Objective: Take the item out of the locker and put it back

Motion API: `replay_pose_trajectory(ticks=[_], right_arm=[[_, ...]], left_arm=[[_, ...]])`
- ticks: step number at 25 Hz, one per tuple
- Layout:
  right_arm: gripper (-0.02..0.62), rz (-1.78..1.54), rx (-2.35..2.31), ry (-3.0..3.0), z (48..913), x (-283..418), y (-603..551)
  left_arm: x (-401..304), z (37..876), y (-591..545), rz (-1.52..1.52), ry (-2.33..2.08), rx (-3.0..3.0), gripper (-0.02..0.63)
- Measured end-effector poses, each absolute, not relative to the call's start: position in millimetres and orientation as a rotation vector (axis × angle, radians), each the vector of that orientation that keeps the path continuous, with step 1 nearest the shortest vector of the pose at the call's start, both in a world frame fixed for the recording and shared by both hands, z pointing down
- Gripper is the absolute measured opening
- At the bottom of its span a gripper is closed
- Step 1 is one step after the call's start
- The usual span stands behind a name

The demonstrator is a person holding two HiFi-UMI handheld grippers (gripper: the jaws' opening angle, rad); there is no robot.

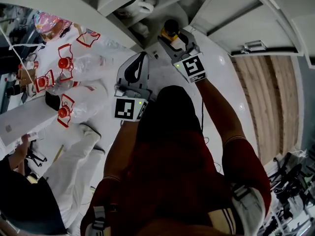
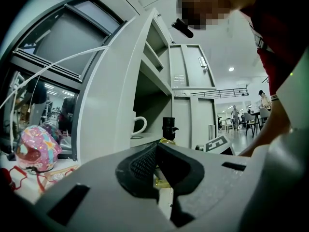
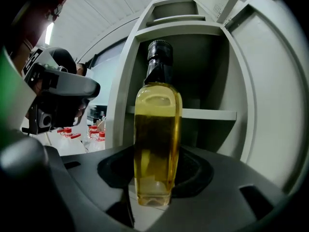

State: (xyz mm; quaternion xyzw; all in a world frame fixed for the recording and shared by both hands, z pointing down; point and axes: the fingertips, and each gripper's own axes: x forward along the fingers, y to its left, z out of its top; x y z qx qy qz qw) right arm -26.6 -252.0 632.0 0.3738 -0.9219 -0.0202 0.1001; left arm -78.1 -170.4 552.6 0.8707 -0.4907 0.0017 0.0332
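A clear bottle of yellow oil (image 3: 157, 139) with a black cap stands upright between the jaws of my right gripper (image 3: 154, 178), which is shut on its lower body. It hangs just in front of the open white locker (image 3: 193, 47), level with a shelf. From the head view the right gripper (image 1: 173, 42) reaches toward the locker mouth with the bottle's cap (image 1: 171, 28) showing above it. My left gripper (image 1: 140, 63) hovers to its left, shut and holding nothing. In the left gripper view the left gripper (image 2: 157, 163) points at the locker, and the bottle (image 2: 169, 129) shows beyond it.
A white mug (image 2: 137, 125) sits on a locker shelf. The locker door (image 1: 256, 18) stands open to the right. Wrapped packs of red-capped plastic bottles (image 1: 64, 63) lie on the floor at left, near a pink patterned object (image 2: 36, 146). A person in white (image 1: 74, 166) is at lower left.
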Motion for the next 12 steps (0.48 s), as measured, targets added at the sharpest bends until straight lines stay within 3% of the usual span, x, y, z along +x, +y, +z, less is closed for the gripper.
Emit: replay_pose_trajectory(ticks=[12], right_arm=[[0.192,-0.041,1.079,-2.718,673.7,-37.4,-268.3]], left_arm=[[-75.0,583.4,-177.9,-0.006,-1.484,2.697,0.006]])
